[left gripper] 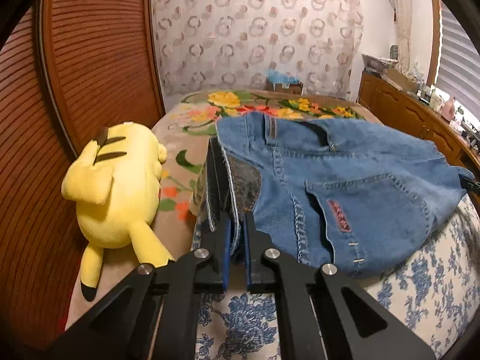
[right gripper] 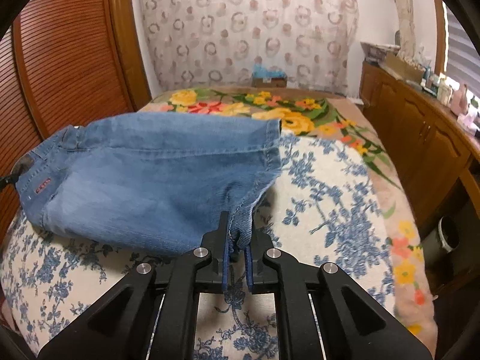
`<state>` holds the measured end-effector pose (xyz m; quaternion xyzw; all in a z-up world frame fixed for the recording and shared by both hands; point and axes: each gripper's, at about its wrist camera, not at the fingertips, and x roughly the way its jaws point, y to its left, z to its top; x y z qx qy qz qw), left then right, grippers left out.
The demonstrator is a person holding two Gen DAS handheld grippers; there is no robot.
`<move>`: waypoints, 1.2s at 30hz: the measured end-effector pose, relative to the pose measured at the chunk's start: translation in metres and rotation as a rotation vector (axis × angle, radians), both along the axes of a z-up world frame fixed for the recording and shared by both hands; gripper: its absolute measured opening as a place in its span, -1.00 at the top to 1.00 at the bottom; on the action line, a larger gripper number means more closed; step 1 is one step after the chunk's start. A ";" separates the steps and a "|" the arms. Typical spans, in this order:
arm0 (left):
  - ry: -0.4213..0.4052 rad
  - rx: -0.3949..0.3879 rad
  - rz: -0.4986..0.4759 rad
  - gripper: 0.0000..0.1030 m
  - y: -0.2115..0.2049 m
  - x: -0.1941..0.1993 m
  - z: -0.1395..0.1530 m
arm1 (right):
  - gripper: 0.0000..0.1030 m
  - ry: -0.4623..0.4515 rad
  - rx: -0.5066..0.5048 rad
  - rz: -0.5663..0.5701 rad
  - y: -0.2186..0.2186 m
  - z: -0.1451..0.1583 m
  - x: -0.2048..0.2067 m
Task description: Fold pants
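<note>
Blue denim pants (left gripper: 345,180) are lifted off the bed and stretched between both grippers. In the left wrist view my left gripper (left gripper: 237,219) is shut on the waistband end, with the stacked denim layers pinched between its blue pads; a back pocket with a red label (left gripper: 339,214) faces up. In the right wrist view my right gripper (right gripper: 238,225) is shut on a bunched edge of the pants (right gripper: 150,174), near the hem of the legs (right gripper: 271,147). The other gripper's tip shows as a small dark point at the far cloth edge in each view.
The bed carries a white cover with blue flowers (right gripper: 330,186) over a floral blanket (left gripper: 240,105). A yellow plush toy (left gripper: 120,180) lies at the bed's left edge by a wooden louvred door (left gripper: 90,60). A wooden cabinet (right gripper: 420,132) with clutter runs along the right.
</note>
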<state>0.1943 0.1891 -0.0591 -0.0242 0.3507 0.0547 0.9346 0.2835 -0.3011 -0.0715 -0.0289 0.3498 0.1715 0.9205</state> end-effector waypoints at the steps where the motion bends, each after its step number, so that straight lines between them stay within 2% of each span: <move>1: -0.008 0.002 -0.003 0.96 -0.002 0.000 0.003 | 0.91 -0.014 -0.002 -0.003 -0.002 0.004 -0.002; 15: -0.124 0.032 -0.071 0.98 -0.032 -0.023 0.058 | 0.92 -0.155 -0.017 -0.054 -0.040 0.056 -0.032; 18: -0.140 0.055 -0.077 0.98 -0.038 -0.029 0.063 | 0.92 -0.142 0.019 -0.055 -0.050 0.058 -0.038; 23: -0.109 0.051 -0.040 0.98 -0.024 -0.020 0.051 | 0.92 -0.081 0.035 -0.022 -0.038 0.036 -0.028; 28: -0.080 0.057 -0.025 0.98 -0.021 -0.020 0.032 | 0.92 -0.064 0.036 0.025 -0.012 0.024 -0.018; 36: -0.044 0.041 -0.020 0.98 -0.016 -0.022 0.014 | 0.92 -0.138 0.033 0.142 0.057 0.068 0.009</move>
